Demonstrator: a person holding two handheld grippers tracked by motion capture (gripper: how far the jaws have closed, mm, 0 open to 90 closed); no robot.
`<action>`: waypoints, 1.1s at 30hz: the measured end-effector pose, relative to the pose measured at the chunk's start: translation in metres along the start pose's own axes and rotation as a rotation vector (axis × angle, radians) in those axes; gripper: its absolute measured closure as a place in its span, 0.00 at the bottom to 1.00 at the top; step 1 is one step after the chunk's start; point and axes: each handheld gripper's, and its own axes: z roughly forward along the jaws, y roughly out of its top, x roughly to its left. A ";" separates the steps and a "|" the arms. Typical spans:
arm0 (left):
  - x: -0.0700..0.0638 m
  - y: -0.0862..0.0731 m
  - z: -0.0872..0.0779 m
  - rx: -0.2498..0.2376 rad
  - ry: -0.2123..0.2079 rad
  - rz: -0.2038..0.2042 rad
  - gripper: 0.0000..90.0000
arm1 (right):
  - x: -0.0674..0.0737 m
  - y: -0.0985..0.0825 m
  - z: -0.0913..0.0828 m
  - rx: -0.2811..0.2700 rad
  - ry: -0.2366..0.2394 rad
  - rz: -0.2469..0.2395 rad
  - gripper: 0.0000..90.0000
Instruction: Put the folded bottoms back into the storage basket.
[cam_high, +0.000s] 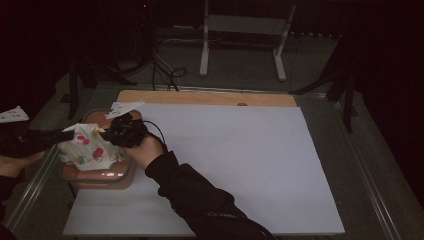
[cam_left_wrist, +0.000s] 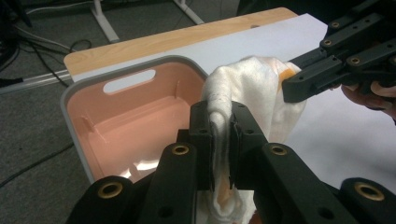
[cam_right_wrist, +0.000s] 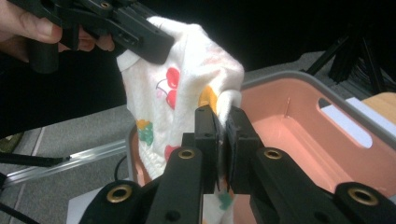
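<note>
A small white cloth (cam_high: 91, 146) printed with red cherries and green and yellow fruit hangs stretched between two pairs of tongs, held in the air over a pink basket (cam_high: 102, 176) at the left edge of the bench (cam_high: 240, 165). The left tongs (cam_high: 67, 134) come in from the left and pinch one upper corner; the right tongs (cam_high: 106, 133), gripped in a hand with a dark sleeve, pinch the opposite corner. Both pairs are closed tight on the fabric, with folds of it squeezed between the pads.

The basket has a grey rim and a slot handle cut into its end wall, and it sits on the white sheet that covers most of the wooden bench. Beyond the bench a white metal stand (cam_high: 240, 35) and loose black cables (cam_high: 165, 70) rest on the grey floor.

From the high view the cloth covers much of the basket's opening. The left gripper view looks at the plain white back of the cloth (cam_left_wrist: 252, 93), bunched between the jaws, with the basket (cam_left_wrist: 130, 121) open beside it and the right tongs (cam_left_wrist: 292, 86) biting the far corner. The right gripper view shows the printed face of the cloth (cam_right_wrist: 177, 93), cherries uppermost, the left tongs (cam_right_wrist: 159, 49) clamped on its top corner, and the basket (cam_right_wrist: 299, 126) open below.
</note>
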 end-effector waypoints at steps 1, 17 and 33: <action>0.001 -0.002 0.001 -0.002 0.003 0.008 0.92 | 0.000 -0.002 0.002 0.003 -0.002 0.006 0.95; 0.019 -0.025 0.023 0.037 -0.035 -0.003 0.92 | -0.002 -0.027 0.022 0.054 -0.037 0.110 0.95; 0.025 -0.027 0.045 0.101 0.116 -0.098 0.34 | -0.008 -0.042 0.029 0.030 -0.144 0.123 0.40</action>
